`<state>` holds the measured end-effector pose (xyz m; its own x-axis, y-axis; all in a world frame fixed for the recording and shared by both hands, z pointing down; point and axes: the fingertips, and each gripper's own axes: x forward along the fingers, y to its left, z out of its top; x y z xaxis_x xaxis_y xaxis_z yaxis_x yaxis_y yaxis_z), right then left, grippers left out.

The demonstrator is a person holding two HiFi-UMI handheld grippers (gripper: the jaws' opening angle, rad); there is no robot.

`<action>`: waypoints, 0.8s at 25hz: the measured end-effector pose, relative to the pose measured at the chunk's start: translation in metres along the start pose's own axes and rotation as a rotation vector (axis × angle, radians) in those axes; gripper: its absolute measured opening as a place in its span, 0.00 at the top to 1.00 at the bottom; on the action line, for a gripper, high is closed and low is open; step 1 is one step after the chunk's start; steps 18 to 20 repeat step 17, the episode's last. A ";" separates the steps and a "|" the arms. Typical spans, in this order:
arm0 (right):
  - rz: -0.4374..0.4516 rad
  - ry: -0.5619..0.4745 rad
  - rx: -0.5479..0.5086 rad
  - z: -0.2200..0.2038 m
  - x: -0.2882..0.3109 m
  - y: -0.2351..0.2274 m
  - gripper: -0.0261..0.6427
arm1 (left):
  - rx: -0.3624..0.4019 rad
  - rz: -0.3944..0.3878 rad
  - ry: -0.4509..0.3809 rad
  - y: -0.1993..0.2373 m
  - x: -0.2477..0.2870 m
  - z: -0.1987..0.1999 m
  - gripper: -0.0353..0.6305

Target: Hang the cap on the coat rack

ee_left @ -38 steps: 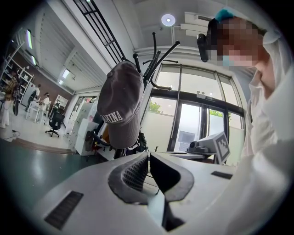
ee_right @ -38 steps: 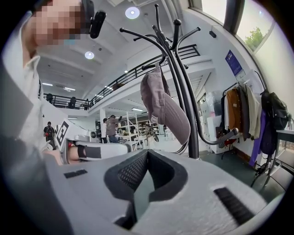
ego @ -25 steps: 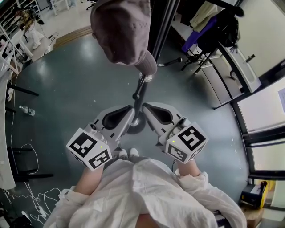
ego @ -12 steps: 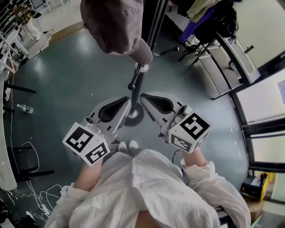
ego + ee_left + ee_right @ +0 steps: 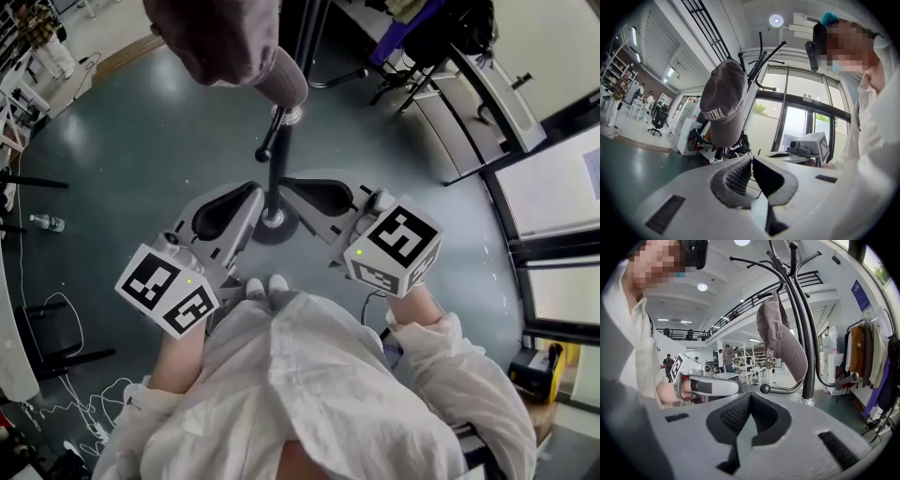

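A grey-brown cap [image 5: 225, 37] hangs on a hook of the black coat rack [image 5: 281, 141], free of both grippers. In the left gripper view the cap [image 5: 724, 101] hangs with its brim down beside the rack's hooks [image 5: 761, 61]. The right gripper view has the cap [image 5: 780, 341] against the pole [image 5: 804, 333]. My left gripper [image 5: 253, 192] and right gripper [image 5: 291, 183] sit side by side near the rack's round base [image 5: 272, 225], well below the cap. Both have their jaws shut with nothing between them [image 5: 751, 159] [image 5: 750, 397].
A bottle [image 5: 45, 223] lies on the grey floor at the left, with cables [image 5: 56, 319] nearer the person. Garments [image 5: 872, 352] hang at the right. A dark bag on a stand [image 5: 450, 28] and glass doors are at the back right. People stand far off.
The cap and rack have slid toward the top left of the head view. Both grippers sit slightly lower and nearer the person's body, still shut and empty.
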<state>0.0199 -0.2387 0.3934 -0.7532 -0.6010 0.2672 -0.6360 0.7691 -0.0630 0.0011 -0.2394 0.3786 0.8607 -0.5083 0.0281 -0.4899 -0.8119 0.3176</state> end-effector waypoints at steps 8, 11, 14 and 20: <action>0.015 0.039 -0.041 -0.003 -0.002 0.005 0.96 | 0.027 -0.014 0.022 -0.010 -0.001 -0.005 0.91; 0.014 0.050 -0.038 -0.005 -0.002 0.003 0.96 | 0.025 -0.015 0.025 -0.011 -0.001 -0.005 0.91; 0.014 0.061 -0.033 -0.011 0.000 -0.001 0.96 | 0.032 -0.008 0.021 -0.009 0.000 -0.007 0.91; 0.022 0.060 -0.029 -0.016 0.003 -0.002 0.96 | 0.036 0.007 0.021 -0.004 -0.001 -0.009 0.91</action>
